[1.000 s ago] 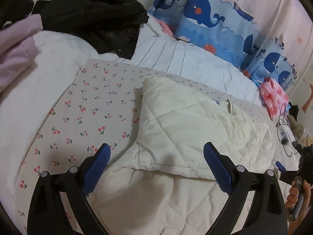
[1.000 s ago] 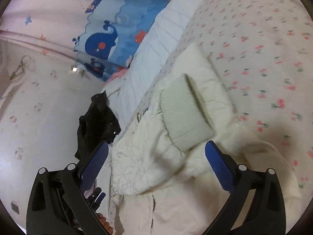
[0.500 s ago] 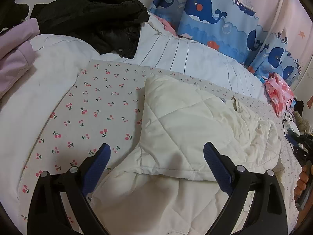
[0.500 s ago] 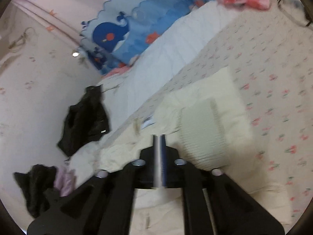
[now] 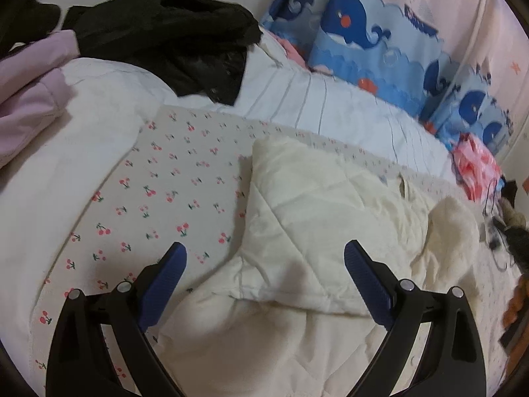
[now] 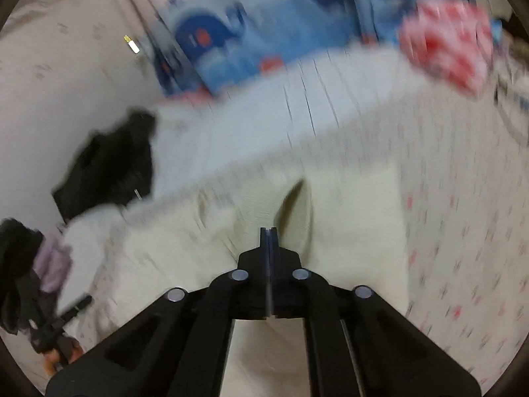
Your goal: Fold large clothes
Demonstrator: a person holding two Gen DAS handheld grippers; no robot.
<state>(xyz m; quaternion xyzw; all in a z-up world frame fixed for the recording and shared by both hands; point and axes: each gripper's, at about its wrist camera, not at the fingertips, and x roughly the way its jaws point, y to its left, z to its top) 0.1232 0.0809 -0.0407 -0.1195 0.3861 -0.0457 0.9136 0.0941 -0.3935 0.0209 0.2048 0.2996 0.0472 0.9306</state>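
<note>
A cream quilted jacket (image 5: pixel 317 218) lies partly folded on the cherry-print sheet (image 5: pixel 172 178). My left gripper (image 5: pixel 264 254) hovers open just above its near edge, blue pads (image 5: pixel 165 281) wide apart with nothing between them. In the blurred right wrist view my right gripper (image 6: pixel 268 231) has its jaws pressed together. A raised, shadowed fold of the cream jacket (image 6: pixel 347 218) runs up to its tips, so it looks pinched on the fabric. The jacket's right end (image 5: pixel 453 221) bulges upward.
A black garment (image 5: pixel 165 36) and a lilac one (image 5: pixel 29 92) lie at the far left. A white striped quilt (image 5: pixel 330 109), whale-print bedding (image 5: pixel 380 49) and a pink bundle (image 5: pixel 476 165) are along the back. A hand (image 6: pixel 62 354) holding the left gripper's handle shows low left.
My right gripper went from wide open over the knit cuff to shut, rising and rolling as it did. The jacket's right end has lifted. My left gripper stayed put, open.
</note>
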